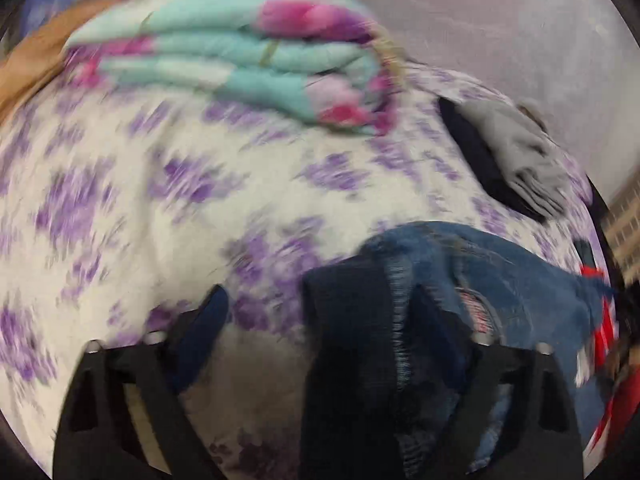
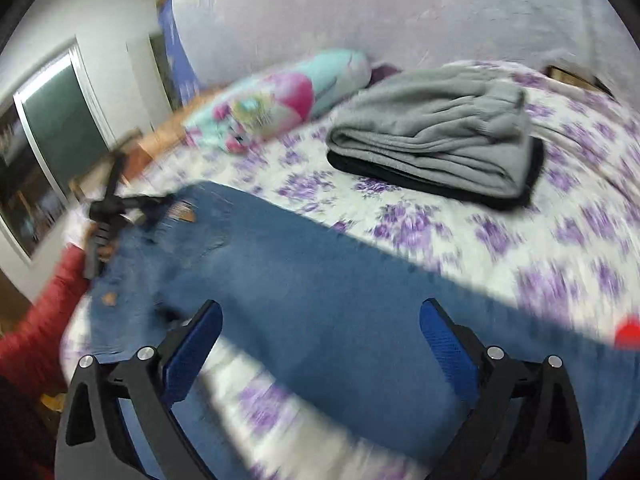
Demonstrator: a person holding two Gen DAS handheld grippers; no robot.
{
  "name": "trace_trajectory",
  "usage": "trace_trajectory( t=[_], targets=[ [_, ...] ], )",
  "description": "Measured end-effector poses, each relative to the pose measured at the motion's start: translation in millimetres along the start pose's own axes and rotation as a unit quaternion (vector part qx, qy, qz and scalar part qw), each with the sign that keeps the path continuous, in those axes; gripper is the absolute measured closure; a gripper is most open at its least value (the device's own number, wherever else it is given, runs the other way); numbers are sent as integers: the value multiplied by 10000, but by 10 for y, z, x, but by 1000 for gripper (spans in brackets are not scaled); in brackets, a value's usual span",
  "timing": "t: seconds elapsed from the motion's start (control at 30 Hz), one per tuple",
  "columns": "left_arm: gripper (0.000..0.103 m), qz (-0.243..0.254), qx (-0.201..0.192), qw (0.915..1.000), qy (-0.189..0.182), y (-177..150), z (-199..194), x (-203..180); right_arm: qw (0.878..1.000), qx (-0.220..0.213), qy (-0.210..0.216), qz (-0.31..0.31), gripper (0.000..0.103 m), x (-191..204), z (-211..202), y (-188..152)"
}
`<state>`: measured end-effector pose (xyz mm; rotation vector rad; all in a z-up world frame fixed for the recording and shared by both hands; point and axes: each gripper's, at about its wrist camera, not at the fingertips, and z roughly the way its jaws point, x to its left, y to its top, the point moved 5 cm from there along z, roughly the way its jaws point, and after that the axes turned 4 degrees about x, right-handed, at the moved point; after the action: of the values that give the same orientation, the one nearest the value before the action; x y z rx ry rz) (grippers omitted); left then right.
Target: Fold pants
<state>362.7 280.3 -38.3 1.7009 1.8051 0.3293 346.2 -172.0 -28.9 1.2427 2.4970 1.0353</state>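
Here the blue denim jeans [image 2: 304,280] lie stretched across the white bedsheet with purple flowers [image 2: 500,240], waist end toward the left side of the right wrist view and legs running toward the lower right, so they are spread long for a fold.

The left gripper [image 1: 320,312] is at the waist end. In its own view dark denim bunches up against one finger while the other blue-padded finger [image 1: 208,312] stands apart over the bare sheet; motion blur makes it impossible to tell whether the cloth is truly pinched.

The right gripper [image 2: 320,320] hangs over the middle of the legs with its fingers spread wide and nothing between them, probably positioned to take hold of the fabric farther along so both ends can be lifted together.

A folded grey garment stacked on a black one [image 2: 436,148] sits well apart at the far side of the bed, likely finished work kept out of the way. A rolled turquoise and pink quilt [image 1: 248,60] lies near the wall. The person's red sleeve [image 2: 40,312] shows at the left edge.
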Motion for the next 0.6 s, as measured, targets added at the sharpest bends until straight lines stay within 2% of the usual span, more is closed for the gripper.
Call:
trace_trajectory(
  t=[0.03, 0.07, 0.17, 0.23, 0.27, 0.3, 0.37, 0.4, 0.43, 0.47, 0.5, 0.53, 0.6],
  targets=[
    [34, 217, -102, 9997, -22, -1, -31, -71, 9999, 115, -9, -116, 3, -8, 133, 98],
    [46, 418, -165, 9990, -75, -3, -52, -152, 9994, 222, 25, -255, 3, -11, 260, 196],
    [50, 667, -230, 9975, -34, 13, -37, -250, 9951, 514, 213, -823, 3, 14, 637, 525],
    [52, 612, -282, 9975, -229, 47, -46, -231, 9910, 659, 364, -1108, 5, 46, 813, 630],
    [52, 546, -280, 9976, -328, 60, -48, -207, 9873, 808, 530, -1261, 11, 84, 936, 657],
    [52, 502, -262, 9977, -385, 68, -38, -180, 9841, 940, 715, -1327, 22, 107, 1039, 652],
    [52, 457, -238, 9978, -429, 79, -27, -162, 9791, 1308, 1029, -1173, 38, 93, 1258, 578],
    [52, 479, -257, 9977, -416, 75, -36, -171, 9815, 1270, 978, -1048, 42, 63, 1327, 524],
    [52, 517, -290, 9975, -390, 75, -51, -189, 9850, 1037, 835, -1095, 48, 100, 1272, 486],
    [52, 549, -324, 9973, -374, 61, -80, -186, 9851, 1004, 747, -1176, 71, 159, 1212, 433],
    [52, 588, -375, 9970, -348, 63, -98, -203, 9851, 952, 565, -1314, 85, 274, 1108, 373],
    [52, 625, -438, 9966, -323, 65, -126, -218, 9855, 887, 389, -1392, 90, 355, 1018, 340],
    [54, 703, -661, 9949, -291, 58, -255, -271, 9873, 624, 124, -1456, 92, 545, 699, 283]
  ],
)
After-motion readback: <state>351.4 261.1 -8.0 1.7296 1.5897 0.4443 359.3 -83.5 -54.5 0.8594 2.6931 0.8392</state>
